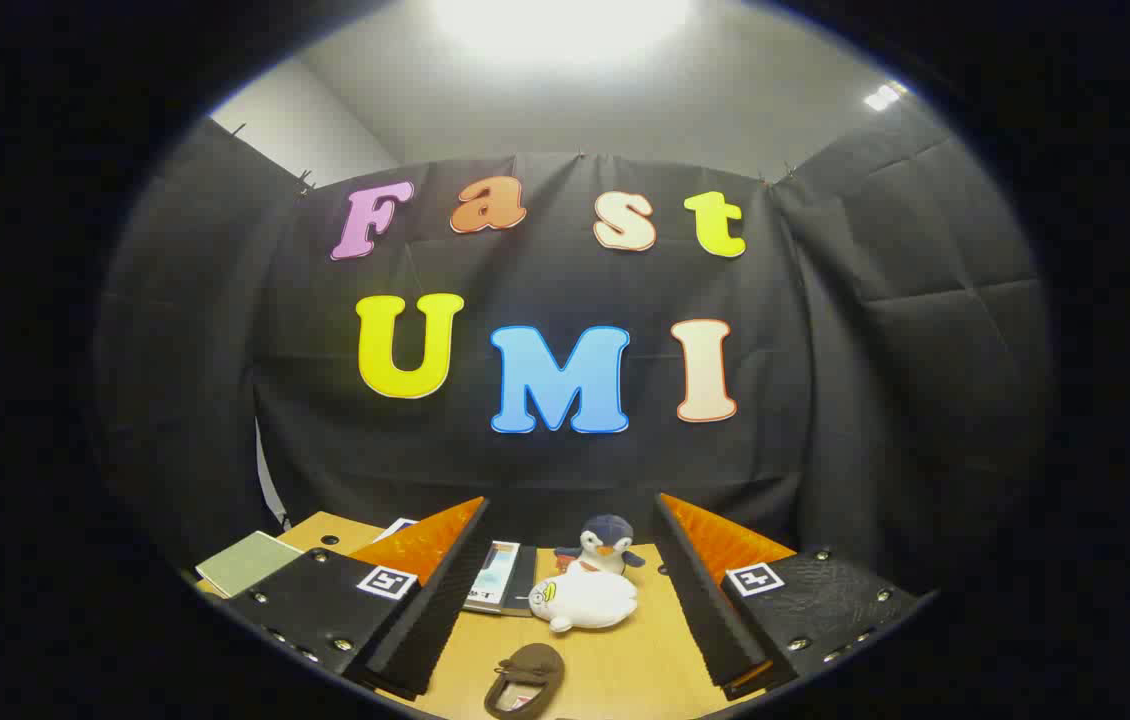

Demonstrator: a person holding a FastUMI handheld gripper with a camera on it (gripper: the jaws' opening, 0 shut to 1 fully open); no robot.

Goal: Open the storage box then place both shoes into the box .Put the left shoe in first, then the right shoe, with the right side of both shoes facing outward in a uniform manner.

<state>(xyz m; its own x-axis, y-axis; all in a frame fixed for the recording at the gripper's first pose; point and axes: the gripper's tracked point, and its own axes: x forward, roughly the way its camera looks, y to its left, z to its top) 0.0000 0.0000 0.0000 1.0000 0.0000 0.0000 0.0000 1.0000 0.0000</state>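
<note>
Your gripper [565,600] stands wide open, holding nothing. One brown shoe [525,680] lies on the table [645,660] between the fingers, toward 6 o'clock. It looks soft and light; grip the heel collar, judged firmest

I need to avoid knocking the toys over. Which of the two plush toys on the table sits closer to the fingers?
The white plush seal, lying flat ahead of the open fingers. The dark-capped penguin plush stands upright just behind it. A brown shoe lies nearer still.
</note>
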